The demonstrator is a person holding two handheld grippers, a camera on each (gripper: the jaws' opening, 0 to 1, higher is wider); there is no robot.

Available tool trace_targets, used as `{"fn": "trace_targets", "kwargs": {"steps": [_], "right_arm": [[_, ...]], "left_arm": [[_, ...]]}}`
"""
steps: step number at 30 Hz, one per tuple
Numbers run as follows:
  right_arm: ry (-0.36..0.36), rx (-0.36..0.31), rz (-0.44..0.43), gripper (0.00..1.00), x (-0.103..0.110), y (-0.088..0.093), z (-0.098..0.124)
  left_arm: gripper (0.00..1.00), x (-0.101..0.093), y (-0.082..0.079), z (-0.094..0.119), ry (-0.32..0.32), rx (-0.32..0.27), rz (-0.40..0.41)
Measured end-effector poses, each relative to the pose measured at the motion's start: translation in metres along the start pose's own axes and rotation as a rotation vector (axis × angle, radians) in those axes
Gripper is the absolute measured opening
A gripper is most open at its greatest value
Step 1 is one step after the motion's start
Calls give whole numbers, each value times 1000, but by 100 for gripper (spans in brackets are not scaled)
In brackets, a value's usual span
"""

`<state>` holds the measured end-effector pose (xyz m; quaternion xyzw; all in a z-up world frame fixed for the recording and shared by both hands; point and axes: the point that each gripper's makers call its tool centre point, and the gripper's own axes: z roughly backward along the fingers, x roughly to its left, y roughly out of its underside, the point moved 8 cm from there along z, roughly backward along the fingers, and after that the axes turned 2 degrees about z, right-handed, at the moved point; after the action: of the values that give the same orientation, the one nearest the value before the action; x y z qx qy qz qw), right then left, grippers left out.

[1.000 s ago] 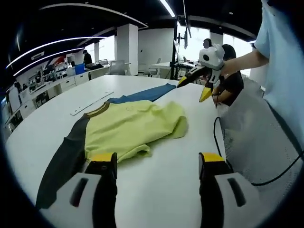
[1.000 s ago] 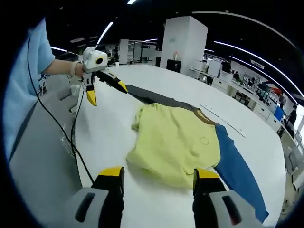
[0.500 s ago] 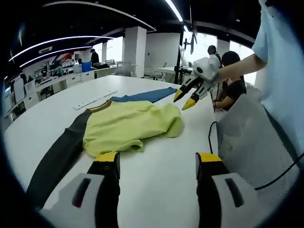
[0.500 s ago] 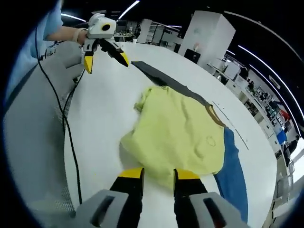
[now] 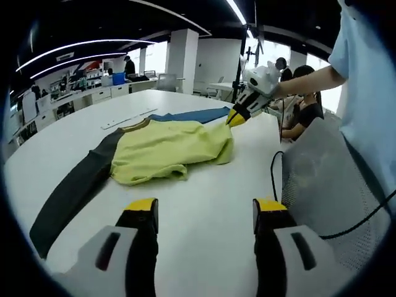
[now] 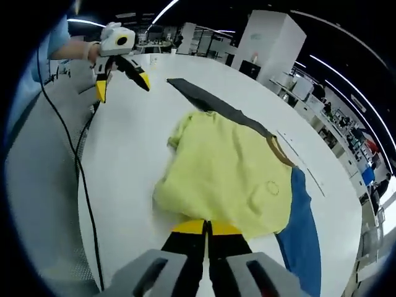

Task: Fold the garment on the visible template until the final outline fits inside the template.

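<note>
Garment (image 5: 164, 151) lies on the white table (image 5: 204, 216) in the left gripper view, a yellow-green shirt body with one dark grey sleeve stretched out beyond it on one side and a blue sleeve on the other. The left gripper (image 5: 204, 213) hangs over bare table short of the garment's nearer hem, its yellow-tipped jaws spread wide with nothing between them, much as they were a second ago. Across the garment, the right gripper (image 5: 236, 117) has come down from above the table to the shirt's far edge by the blue sleeve; its tips, apart a second ago, now look pressed together at the cloth. A flat pale strip (image 5: 127, 119) lies on the table beyond the garment's collar.

In the right gripper view the garment (image 6: 229, 173) sits just ahead of the right gripper (image 6: 206, 228), whose jaws were spread a second ago, narrowed half a second ago, and now stand closed on the yellow hem nearest them. The left gripper (image 6: 120, 80) is held in a hand above the table, well apart from the garment beyond the dark sleeve, jaws splayed. A black cable (image 6: 77, 167) trails along the table edge beside the shirt.
</note>
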<state>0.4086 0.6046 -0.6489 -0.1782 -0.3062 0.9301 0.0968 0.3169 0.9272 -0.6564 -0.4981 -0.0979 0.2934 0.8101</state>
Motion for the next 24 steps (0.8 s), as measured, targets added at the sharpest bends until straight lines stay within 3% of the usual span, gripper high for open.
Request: {"fn": "trace_targets", "kwargs": {"steps": [6, 14, 20, 24], "right_arm": [[0, -16, 43, 0, -26, -29, -7], [-26, -5, 74, 0, -55, -60, -37], [-66, 36, 59, 0, -61, -56, -70], [-70, 64, 33, 0, -66, -50, -79]], "left_arm": [[58, -2, 3, -1, 2, -8, 16], [57, -1, 4, 1, -8, -19, 31], [57, 0, 5, 3, -17, -21, 40], [57, 1, 6, 5, -27, -24, 47]]}}
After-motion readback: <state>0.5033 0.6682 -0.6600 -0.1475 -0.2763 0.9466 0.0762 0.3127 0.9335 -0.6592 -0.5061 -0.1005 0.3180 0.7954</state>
